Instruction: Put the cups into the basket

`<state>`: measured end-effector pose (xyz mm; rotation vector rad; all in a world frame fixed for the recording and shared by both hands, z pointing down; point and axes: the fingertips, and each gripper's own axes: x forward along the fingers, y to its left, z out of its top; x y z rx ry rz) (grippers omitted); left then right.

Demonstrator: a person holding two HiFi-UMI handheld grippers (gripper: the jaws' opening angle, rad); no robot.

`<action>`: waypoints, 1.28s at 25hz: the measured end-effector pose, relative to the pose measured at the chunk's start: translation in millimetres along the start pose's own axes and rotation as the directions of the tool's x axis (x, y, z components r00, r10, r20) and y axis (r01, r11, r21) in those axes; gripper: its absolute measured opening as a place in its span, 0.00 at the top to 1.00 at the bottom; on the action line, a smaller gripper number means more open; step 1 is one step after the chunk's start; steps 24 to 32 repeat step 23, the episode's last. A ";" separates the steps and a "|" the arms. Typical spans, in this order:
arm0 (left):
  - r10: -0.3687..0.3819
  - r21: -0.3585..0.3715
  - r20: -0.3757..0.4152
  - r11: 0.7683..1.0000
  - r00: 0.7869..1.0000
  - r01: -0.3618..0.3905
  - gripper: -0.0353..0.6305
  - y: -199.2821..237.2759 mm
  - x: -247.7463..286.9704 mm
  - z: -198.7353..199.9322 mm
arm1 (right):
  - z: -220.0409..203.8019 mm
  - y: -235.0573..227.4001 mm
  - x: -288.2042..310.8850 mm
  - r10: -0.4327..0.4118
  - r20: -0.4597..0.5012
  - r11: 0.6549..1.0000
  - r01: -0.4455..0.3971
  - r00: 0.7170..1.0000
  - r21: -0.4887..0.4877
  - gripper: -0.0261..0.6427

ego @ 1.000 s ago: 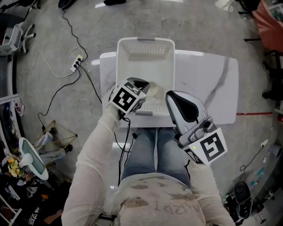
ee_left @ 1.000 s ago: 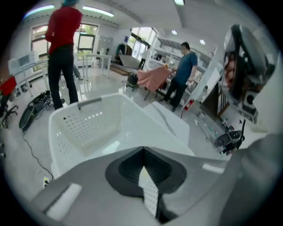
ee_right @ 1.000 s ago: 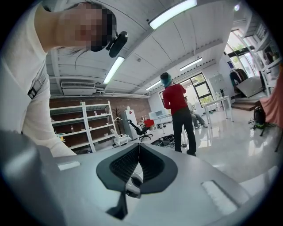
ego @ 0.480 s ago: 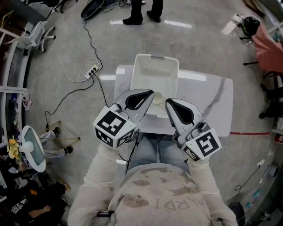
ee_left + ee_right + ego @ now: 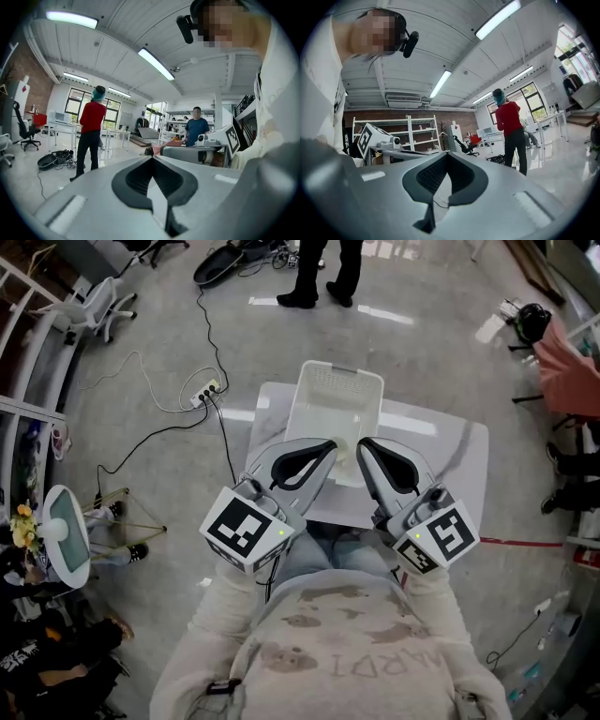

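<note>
The white slatted basket stands on the white table straight ahead of me. A pale cup lies in its near end, mostly hidden between the two grippers. My left gripper and right gripper are held side by side above the table's near edge, tips toward the basket. In the left gripper view the left gripper has its jaws together with nothing in them. The right gripper looks the same in its own view. Both gripper views face the room and ceiling, not the table.
A power strip with cables lies on the floor left of the table. A person's legs stand beyond the basket. A person in red and another in blue stand in the room. Shelving lines a wall.
The left gripper has drawn back out of the basket toward my body and now sits beside the right one. The head view has pulled up and back.
</note>
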<state>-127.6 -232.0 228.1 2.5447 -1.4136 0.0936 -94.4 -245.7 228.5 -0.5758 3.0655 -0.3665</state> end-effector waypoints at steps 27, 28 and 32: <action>0.048 0.077 0.078 0.996 0.996 -0.054 0.95 -18.0 -31.3 29.7 | 15.1 44.3 0.6 0.063 -0.012 0.994 -0.064 0.998 -0.087 0.92; 0.048 0.077 0.078 0.996 0.996 -0.054 0.95 -18.0 -31.3 29.7 | 15.1 44.3 0.6 0.063 -0.012 0.994 -0.064 0.998 -0.087 0.92; 0.048 0.077 0.078 0.996 0.996 -0.054 0.95 -18.0 -31.3 29.7 | 15.1 44.3 0.6 0.063 -0.012 0.994 -0.064 0.998 -0.087 0.92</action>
